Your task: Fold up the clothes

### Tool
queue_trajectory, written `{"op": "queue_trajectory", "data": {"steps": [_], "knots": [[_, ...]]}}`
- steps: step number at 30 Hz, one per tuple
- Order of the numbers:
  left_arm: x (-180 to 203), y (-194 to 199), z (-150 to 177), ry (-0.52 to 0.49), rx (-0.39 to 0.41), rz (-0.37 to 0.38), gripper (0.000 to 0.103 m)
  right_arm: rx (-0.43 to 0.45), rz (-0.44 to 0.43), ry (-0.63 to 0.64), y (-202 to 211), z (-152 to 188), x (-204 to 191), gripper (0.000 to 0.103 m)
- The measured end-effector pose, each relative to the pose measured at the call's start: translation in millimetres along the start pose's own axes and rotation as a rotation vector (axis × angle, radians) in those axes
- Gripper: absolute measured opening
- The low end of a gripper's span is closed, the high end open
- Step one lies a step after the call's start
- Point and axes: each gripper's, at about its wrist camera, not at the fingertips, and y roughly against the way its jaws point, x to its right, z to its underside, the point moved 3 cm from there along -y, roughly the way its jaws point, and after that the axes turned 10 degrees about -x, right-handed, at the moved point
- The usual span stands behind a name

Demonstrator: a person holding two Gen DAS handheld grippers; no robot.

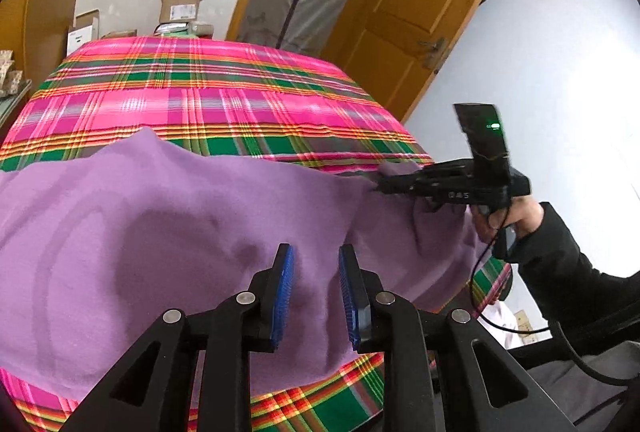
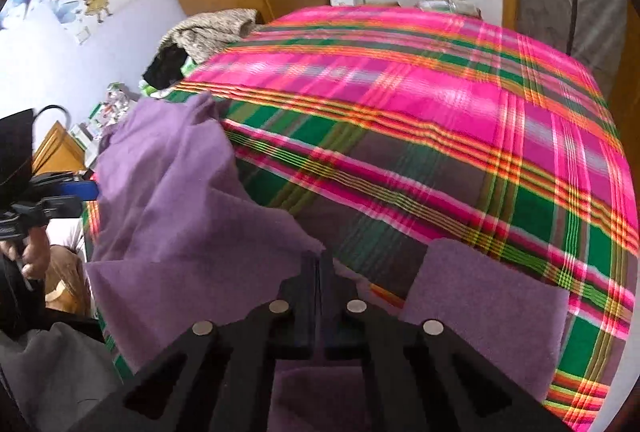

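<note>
On the plaid bedspread [image 1: 224, 100], right hand-held gripper [image 2: 320, 260] pinches purple garment's [image 1: 180, 216] edge.

Left gripper [image 1: 316, 264] over purple garment [image 1: 180, 232], blue pads [image 1: 282, 296] apart, nothing between. Right gripper [image 1: 380, 186] pinching garment's far right edge (fabric bunched there). Plaid bedspread [image 1: 208, 100] underneath.

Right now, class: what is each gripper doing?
Left gripper: open, holding nothing, over the purple garment.
Right gripper: shut on the purple garment's edge.
</note>
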Motion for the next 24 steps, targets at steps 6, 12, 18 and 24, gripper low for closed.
{"op": "queue_trajectory", "data": {"steps": [6,12,18,24], "knots": [[-1,-12,-2,0.015,-0.018,-0.013,0.024,0.044,0.033,0.068,15,-1,-13,0.002],[-11,-30,-11,0.080,-0.049,-0.226,0.024,-0.010,0.032,0.080,-7,-11,-6,0.020],[-15,-41,-17,0.102,-0.061,-0.312,0.024,-0.029,-0.001,0.091,-16,-13,-5,0.005],[-15,-44,-21,0.098,-0.065,-0.347,0.024,0.021,0.002,0.096,2,-10,-9,0.004]]}}
